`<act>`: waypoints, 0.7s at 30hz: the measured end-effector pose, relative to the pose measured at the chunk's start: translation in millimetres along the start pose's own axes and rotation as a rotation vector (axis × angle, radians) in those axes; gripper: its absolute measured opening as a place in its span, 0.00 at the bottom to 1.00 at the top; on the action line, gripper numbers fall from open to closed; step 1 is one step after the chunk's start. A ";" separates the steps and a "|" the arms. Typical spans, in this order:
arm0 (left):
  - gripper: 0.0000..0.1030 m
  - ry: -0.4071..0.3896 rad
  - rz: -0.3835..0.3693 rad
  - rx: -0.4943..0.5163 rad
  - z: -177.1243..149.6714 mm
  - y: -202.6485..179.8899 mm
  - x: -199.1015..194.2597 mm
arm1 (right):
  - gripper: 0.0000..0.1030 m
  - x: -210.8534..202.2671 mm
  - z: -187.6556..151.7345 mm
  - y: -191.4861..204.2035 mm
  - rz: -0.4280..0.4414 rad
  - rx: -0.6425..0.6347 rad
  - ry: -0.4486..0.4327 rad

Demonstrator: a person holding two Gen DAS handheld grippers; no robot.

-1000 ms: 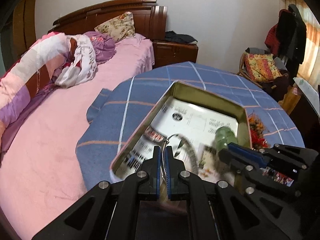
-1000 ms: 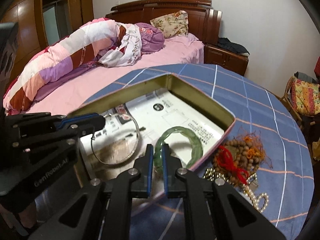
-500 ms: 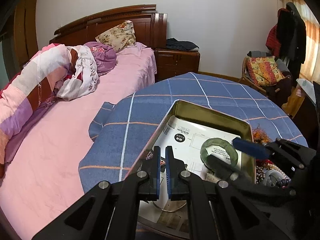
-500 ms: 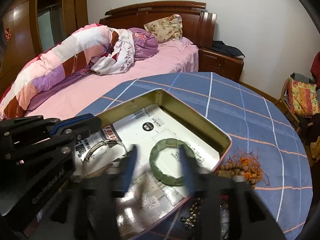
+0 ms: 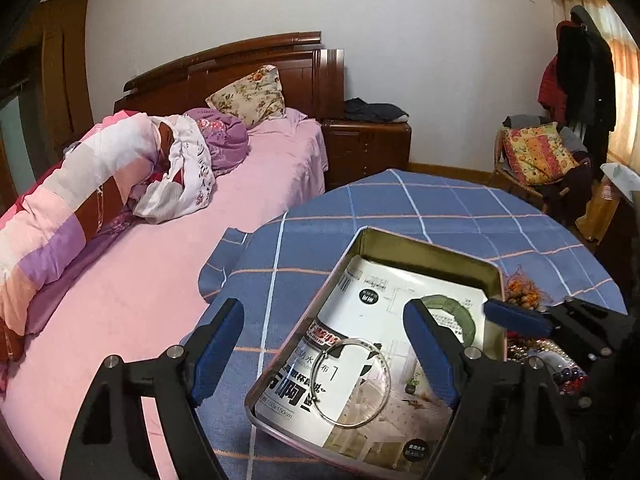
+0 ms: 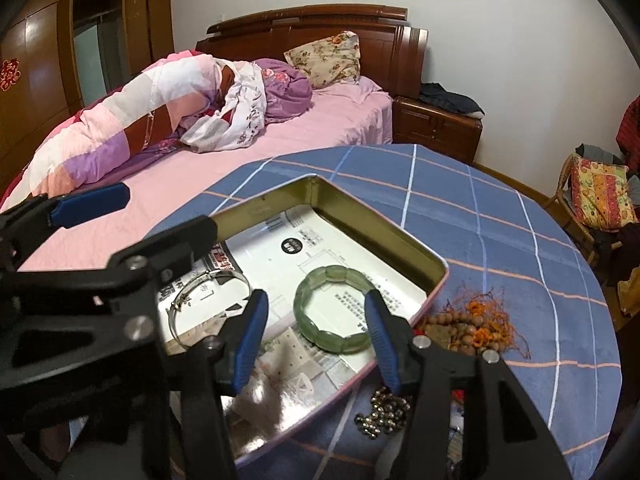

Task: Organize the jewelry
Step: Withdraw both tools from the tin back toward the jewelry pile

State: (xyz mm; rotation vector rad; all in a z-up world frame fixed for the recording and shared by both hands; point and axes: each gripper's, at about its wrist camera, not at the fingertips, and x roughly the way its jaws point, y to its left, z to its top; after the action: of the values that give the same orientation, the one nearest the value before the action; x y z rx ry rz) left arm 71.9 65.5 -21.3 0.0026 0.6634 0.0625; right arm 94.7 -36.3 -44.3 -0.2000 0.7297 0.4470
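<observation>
I see round bench under blue checked cloth, bed behind. My left claw wide, holding nothing, above silver bangle lying in metal tin. My right claw wide, empty, either side of green jade bracelet, flat in same tin. Wooden beads and metal bead strand on cloth beside tin.
</observation>
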 end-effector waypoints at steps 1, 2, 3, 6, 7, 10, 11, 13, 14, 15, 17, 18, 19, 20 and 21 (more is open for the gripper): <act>0.80 0.004 0.002 -0.002 -0.8 0.3 1.0 | 0.54 -1.3 -0.6 -0.3 -0.002 0.001 -0.002; 0.80 0.009 0.004 -0.005 -1.5 0.8 1.9 | 0.54 -1.9 -1.2 -1.0 -0.003 0.001 -0.003; 0.80 0.012 0.005 -0.007 -2.1 0.8 2.1 | 0.54 -2.8 -1.6 -1.7 -0.007 0.003 -0.005; 0.80 0.014 0.012 -0.006 -3.8 0.7 0.9 | 0.55 -4.8 -1.5 -5.1 -0.012 0.012 -0.010; 0.80 0.016 0.015 -0.005 -4.1 0.8 1.0 | 0.55 -5.4 -0.6 -5.5 -0.013 0.014 -0.012; 0.80 0.018 0.013 -0.010 -4.4 1.2 -0.1 | 0.55 -6.8 0.3 -5.4 -0.017 0.014 -0.015; 0.80 0.019 0.016 -0.010 -4.5 1.0 -0.5 | 0.55 -7.7 0.2 -5.2 -0.017 0.013 -0.018; 0.80 0.016 0.020 -0.005 -4.9 0.8 -1.6 | 0.55 -10.2 -0.9 -5.2 -0.008 0.012 -0.023; 0.80 0.016 0.021 -0.005 -5.0 0.6 -2.1 | 0.55 -11.1 -1.2 -5.1 -0.005 0.011 -0.024; 0.80 0.017 0.021 -0.006 -5.4 0.4 -2.1 | 0.55 -12.1 -1.5 -5.3 -0.008 0.010 -0.027; 0.80 0.017 0.023 -0.007 -5.2 0.0 -3.4 | 0.55 -13.5 -2.0 -5.4 -0.014 0.007 -0.033; 0.80 0.017 0.023 -0.008 -5.3 -0.2 -4.0 | 0.55 -14.0 -2.4 -5.4 -0.015 0.007 -0.033; 0.80 0.017 0.024 -0.008 -5.1 0.2 -4.5 | 0.55 -15.0 -2.7 -5.6 -0.016 0.009 -0.035; 0.80 0.016 0.024 -0.009 -5.0 0.1 -5.3 | 0.55 -15.4 -3.2 -6.2 -0.017 0.010 -0.036; 0.80 0.015 0.026 -0.008 -5.1 0.3 -5.4 | 0.55 -15.9 -3.7 -7.1 -0.019 0.012 -0.035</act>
State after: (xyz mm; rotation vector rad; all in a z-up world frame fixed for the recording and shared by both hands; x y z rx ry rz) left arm 64.5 65.4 -21.9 0.0025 0.6778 0.0903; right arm 85.3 -49.0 -35.9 -0.1871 0.6951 0.4268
